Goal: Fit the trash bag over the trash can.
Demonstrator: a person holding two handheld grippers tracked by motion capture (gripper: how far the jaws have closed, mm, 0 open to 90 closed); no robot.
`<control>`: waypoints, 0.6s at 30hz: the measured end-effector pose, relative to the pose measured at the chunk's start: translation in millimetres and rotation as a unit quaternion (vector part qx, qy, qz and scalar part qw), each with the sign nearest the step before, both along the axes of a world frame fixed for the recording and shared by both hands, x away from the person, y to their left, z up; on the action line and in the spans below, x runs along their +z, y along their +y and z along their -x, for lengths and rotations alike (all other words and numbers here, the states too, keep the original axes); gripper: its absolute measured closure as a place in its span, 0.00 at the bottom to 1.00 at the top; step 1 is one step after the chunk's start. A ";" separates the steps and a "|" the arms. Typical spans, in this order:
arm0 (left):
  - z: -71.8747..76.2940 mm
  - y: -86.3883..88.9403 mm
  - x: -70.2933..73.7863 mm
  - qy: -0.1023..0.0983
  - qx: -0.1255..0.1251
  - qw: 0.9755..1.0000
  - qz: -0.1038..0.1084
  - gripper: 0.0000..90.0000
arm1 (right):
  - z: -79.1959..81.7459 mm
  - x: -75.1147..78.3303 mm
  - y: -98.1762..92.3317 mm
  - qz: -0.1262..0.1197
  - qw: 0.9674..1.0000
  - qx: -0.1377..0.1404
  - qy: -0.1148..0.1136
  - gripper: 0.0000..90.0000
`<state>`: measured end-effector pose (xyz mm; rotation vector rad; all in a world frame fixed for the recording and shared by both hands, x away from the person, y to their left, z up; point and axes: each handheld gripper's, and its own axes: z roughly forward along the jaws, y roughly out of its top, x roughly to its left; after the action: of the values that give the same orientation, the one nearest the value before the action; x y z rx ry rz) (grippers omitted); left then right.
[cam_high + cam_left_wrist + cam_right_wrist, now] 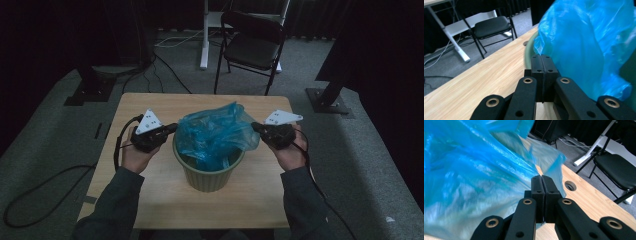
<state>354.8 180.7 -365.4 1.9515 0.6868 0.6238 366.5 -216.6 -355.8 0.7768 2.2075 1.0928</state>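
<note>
A pale green bin [210,175] stands mid-table with a crumpled blue plastic bag [215,131] billowing out of its mouth. My left gripper [174,127] reaches in level from the left. In the left gripper view its jaws are pressed together [541,57] right at a lower corner of the bag [584,45], beside the bin's rim [528,51]. My right gripper [255,126] comes in from the right; in the right gripper view its jaws are shut [541,178] with the bag's thin edge [549,162] running into the tips. A hand holds each gripper.
The light wooden table [150,200] has bare room in front of the bin and a cable hole [570,185] near its far edge. Beyond it stand a black folding chair [252,42] and a white desk leg [204,37]. Cables lie on the grey carpet [45,195].
</note>
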 end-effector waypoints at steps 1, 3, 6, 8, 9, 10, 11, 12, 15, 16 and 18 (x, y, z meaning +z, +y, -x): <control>-0.6 3.6 -0.9 0.001 0.004 1.000 0.001 1.00 | 0.2 -0.5 -1.8 0.000 1.000 -0.002 0.000 0.99; -1.5 10.1 -3.0 0.004 0.013 1.000 0.004 1.00 | 0.4 -1.5 -5.8 -0.002 1.000 -0.006 0.001 0.99; -2.6 16.4 -5.9 0.011 0.019 1.000 0.014 1.00 | 0.7 -3.5 -9.9 -0.004 1.000 -0.009 0.007 0.99; -2.4 15.9 -7.3 0.011 0.018 1.000 0.013 1.00 | 0.5 -4.9 -10.4 -0.008 1.000 0.000 0.014 0.98; -2.1 14.7 -7.5 0.012 0.013 1.000 0.013 1.00 | 0.7 -5.2 -9.5 -0.009 1.000 0.004 0.016 0.97; -1.9 13.6 -7.6 0.011 0.011 1.000 0.013 1.00 | 0.9 -5.1 -7.7 -0.011 1.000 0.013 0.018 0.93; -1.6 11.7 -7.5 0.010 0.009 1.000 0.013 1.00 | 1.2 -4.5 -6.5 -0.013 1.000 0.020 0.020 0.87; -1.2 9.9 -7.2 0.009 0.007 1.000 0.013 1.00 | 1.8 -3.4 -4.6 -0.015 0.999 0.027 0.020 0.82; -0.1 5.2 -5.4 0.006 0.001 1.000 0.011 1.00 | 3.4 3.1 1.3 -0.023 0.999 0.046 0.016 0.69; 0.4 4.1 -4.9 0.005 0.000 1.000 0.012 1.00 | 3.5 4.8 2.5 -0.024 0.998 0.052 0.016 0.65; 1.0 2.4 -4.4 0.003 -0.002 1.000 0.010 1.00 | 4.3 9.0 6.2 -0.024 0.998 0.061 0.018 0.63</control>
<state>353.8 183.1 -369.9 1.9364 0.6903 0.6055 362.1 -210.4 -346.7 0.6946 2.2919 1.2035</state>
